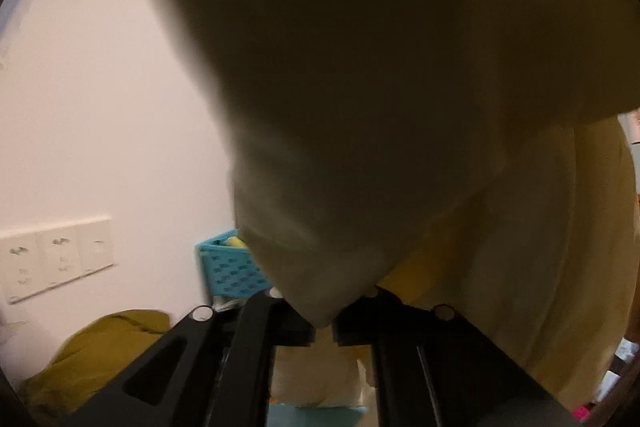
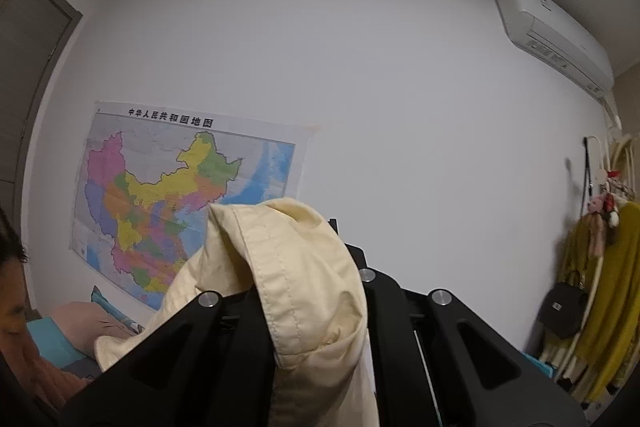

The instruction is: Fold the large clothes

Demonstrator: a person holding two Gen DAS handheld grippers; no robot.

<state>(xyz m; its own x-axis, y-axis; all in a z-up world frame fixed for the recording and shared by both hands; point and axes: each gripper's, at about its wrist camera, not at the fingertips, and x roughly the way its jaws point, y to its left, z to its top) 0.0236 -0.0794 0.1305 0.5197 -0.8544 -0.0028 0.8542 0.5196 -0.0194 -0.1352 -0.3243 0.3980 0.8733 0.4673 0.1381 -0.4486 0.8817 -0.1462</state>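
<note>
A large cream-yellow garment (image 1: 400, 107) fills most of the left wrist view, hanging close over the lens. My left gripper (image 1: 323, 325) is shut on a fold of it, pinched between the black fingers. In the right wrist view the same cream garment (image 2: 292, 279) drapes over my right gripper (image 2: 316, 307), whose black fingers are shut on a stitched hem and hold it up in front of the wall. The fingertips themselves are hidden by cloth.
An olive-green cloth (image 1: 100, 355) and a turquoise basket (image 1: 234, 267) lie below by a white wall with sockets (image 1: 52, 259). The right view shows a wall map (image 2: 172, 195), an air conditioner (image 2: 556, 35), a coat rack with yellow clothes (image 2: 608, 287) and the person's face (image 2: 16, 311).
</note>
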